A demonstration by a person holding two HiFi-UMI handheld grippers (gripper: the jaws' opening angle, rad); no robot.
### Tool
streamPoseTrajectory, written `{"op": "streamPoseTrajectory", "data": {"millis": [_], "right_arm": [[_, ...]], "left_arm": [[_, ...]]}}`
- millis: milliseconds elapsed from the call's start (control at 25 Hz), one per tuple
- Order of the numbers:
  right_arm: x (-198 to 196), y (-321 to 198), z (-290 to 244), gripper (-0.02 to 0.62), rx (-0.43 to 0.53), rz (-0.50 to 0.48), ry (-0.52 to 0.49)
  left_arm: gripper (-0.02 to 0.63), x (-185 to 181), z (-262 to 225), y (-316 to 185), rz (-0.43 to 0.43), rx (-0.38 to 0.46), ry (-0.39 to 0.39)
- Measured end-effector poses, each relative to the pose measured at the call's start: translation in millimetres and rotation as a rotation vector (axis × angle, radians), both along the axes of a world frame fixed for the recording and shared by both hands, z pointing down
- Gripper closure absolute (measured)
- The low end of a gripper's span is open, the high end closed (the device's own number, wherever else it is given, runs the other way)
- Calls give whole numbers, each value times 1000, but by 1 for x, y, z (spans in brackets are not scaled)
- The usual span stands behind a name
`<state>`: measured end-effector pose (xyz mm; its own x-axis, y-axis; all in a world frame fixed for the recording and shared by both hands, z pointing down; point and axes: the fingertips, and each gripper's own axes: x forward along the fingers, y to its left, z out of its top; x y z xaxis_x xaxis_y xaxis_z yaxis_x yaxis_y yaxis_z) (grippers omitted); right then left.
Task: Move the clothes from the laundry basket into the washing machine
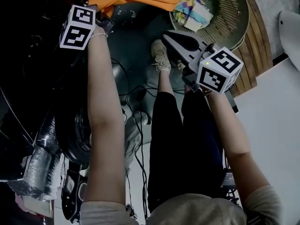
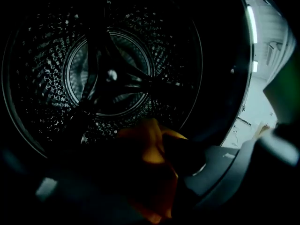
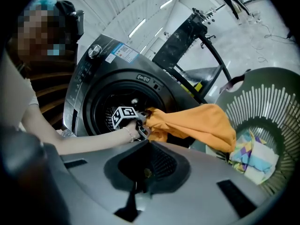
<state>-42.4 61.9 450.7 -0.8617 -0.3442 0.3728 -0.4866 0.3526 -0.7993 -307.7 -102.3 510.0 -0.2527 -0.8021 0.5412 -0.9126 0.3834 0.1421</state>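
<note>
- The left gripper [image 3: 143, 125] sits at the door opening of the washing machine [image 3: 89, 78]. Its jaws are wide, with the orange garment [image 3: 197, 123] loose between them, so the cloth may slip back out.
- Most of the garment hangs outside, reaching toward the rim of the laundry basket [image 3: 276, 111]. Its weight could drag the rest off the opening's lower edge.
- The right gripper [image 1: 171, 37], jaws together and empty, cannot catch it. The patterned clothes [image 3: 251, 156] lie at the basket's bottom.

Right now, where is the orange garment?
The orange garment stretches, in the right gripper view, from the left gripper at the washing machine toward the laundry basket.
</note>
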Motion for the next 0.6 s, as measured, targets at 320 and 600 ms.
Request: {"op": "streamPoseTrajectory", "data": {"millis": [320, 600], "right_arm": [[0, 1, -1, 581, 7, 11, 3], [0, 7, 5, 581, -11, 14, 12]], "left_arm": [[296, 38, -38, 44, 64, 49, 49], [282, 111, 12, 94, 99, -92, 222]]}}
